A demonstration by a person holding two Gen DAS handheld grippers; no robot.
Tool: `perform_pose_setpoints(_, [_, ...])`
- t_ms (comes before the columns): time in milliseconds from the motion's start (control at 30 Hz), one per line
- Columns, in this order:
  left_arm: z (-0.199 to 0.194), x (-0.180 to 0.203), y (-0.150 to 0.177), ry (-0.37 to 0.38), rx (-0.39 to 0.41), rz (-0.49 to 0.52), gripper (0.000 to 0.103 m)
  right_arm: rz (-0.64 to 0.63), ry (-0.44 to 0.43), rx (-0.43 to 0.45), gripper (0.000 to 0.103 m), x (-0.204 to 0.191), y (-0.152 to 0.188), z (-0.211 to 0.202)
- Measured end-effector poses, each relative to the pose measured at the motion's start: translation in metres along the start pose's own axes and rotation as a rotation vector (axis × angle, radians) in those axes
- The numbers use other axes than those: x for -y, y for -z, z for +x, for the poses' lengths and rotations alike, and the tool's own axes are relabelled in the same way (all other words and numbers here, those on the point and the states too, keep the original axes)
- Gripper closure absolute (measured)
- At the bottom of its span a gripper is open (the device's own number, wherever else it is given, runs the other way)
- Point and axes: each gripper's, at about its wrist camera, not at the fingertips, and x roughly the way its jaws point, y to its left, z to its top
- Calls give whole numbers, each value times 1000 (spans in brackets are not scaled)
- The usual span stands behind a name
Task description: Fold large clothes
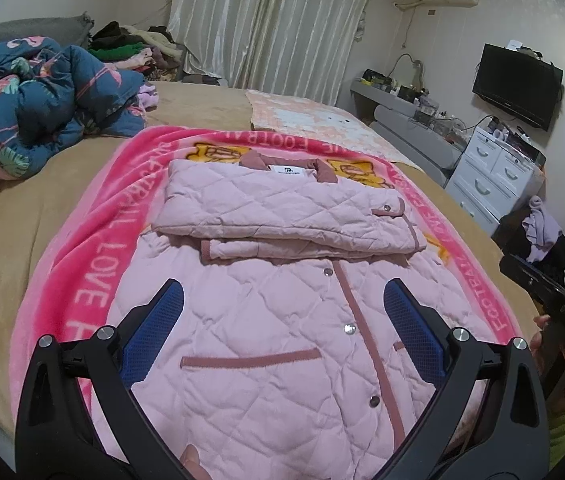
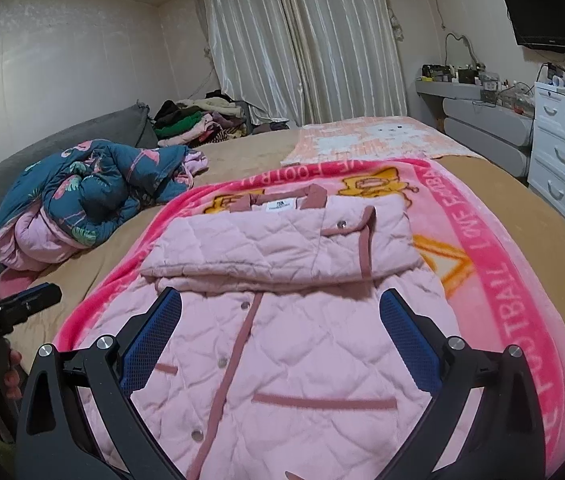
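Lying on a pink fleece blanket [image 1: 94, 248] lettered "I LOVE FOOTBALL", the pink quilted jacket [image 1: 282, 344] is spread front-up on the bed [image 1: 10, 216], snaps and dusty-rose placket running down its middle. Its upper part is already folded: the sleeves are drawn in across the chest, forming a thick band just below the collar [image 1: 252, 159], where a white label shows. The lower body with its two trimmed pocket slits lies flat and nearest the cameras.

The left gripper [image 1: 282, 316] hovers over the lower front of the jacket, its blue-padded fingers [image 1: 154, 328] spread wide with nothing between them. The right gripper [image 2: 280, 322] is likewise wide apart and holds nothing, poised above the same lower panel; its blue fingers [image 2: 410, 344] frame the placket and one pocket slit. Each gripper appears at the edge of the other's view, side by side at the near end of the bed.

A crumpled navy flamingo-print duvet [image 1: 42, 100] sits well to the left on the tan bedsheet [image 2: 242, 148], and a pale pink-and-white blanket [image 2: 374, 136] lies beyond the fleece one. Farther back are a pile of clothes [image 2: 198, 120], closed curtains [image 2: 302, 40], a white drawer unit [image 2: 562, 148] and a wall-mounted television [image 1: 516, 84].
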Motion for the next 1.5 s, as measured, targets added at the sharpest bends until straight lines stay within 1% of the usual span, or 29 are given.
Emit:
perform_pose_setpoints(200, [-10, 1, 10, -7, -4, 7, 9, 7, 9, -12, 4, 1, 12, -14])
perform_pose_setpoints(500, [-22, -3, 24, -20, -16, 10, 9, -4, 14, -11, 4, -3, 19, -28])
perform_pose_setpoints(733, [-26, -8, 34, -29, -30, 13, 9, -24, 17, -30, 4, -9, 28, -37])
perform_pose_setpoints(1200, [-29, -30, 61, -98, -78, -3, 9, -23, 37, -79, 4, 0, 48, -38])
perform_pose_setpoints(1500, [-26, -41, 75, -141, -114, -2, 9, -41, 68, -126, 4, 9, 61, -38])
